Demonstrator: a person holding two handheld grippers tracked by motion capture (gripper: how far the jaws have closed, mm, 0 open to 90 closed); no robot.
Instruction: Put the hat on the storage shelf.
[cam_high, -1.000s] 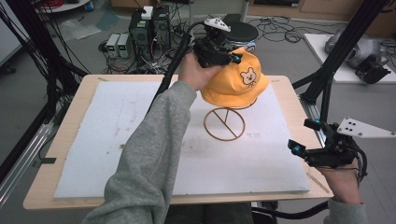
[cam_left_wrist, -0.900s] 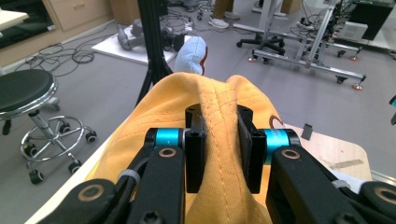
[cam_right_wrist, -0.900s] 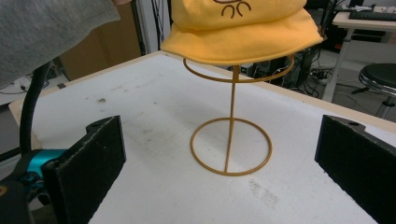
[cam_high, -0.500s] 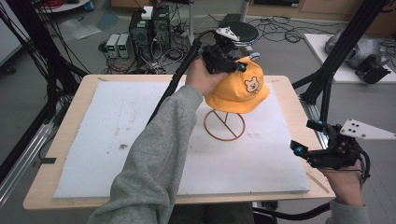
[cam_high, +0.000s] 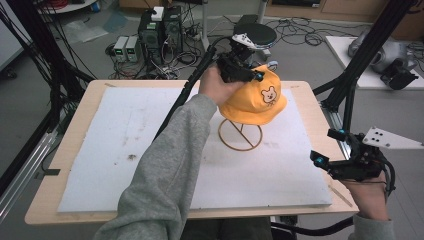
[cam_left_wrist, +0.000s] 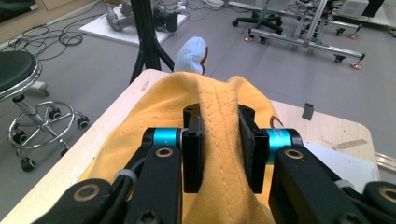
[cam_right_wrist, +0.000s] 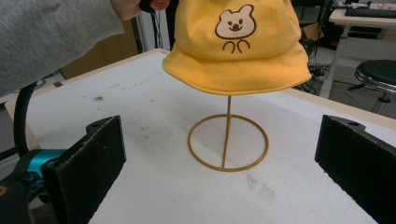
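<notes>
**A:** On the white-padded worktop, you have the yellow bear hat sitting over the top of the gold wire stand, well toward the far edge. Your left gripper has its fingers narrow, pinching a fold of the crown. What do you watch first?

**B:** The stand's post. Seen from the right gripper view, the hat sits level on the thin rod above the ring base. You want the crown centred there before you let go, or, by my reading, the brim will tip to one side.

**A:** And your right gripper?

**B:** It waits at the near right corner, well apart from the hat, fingers standing wide with nothing between them. Keep it clear, or bring it in to steady the brim if the stand rocks.

**A:** The smallest point?

**B:** The fold of cloth in your left fingers. Ease them apart slowly, so the fabric slips free and does not drag the light stand along.
</notes>
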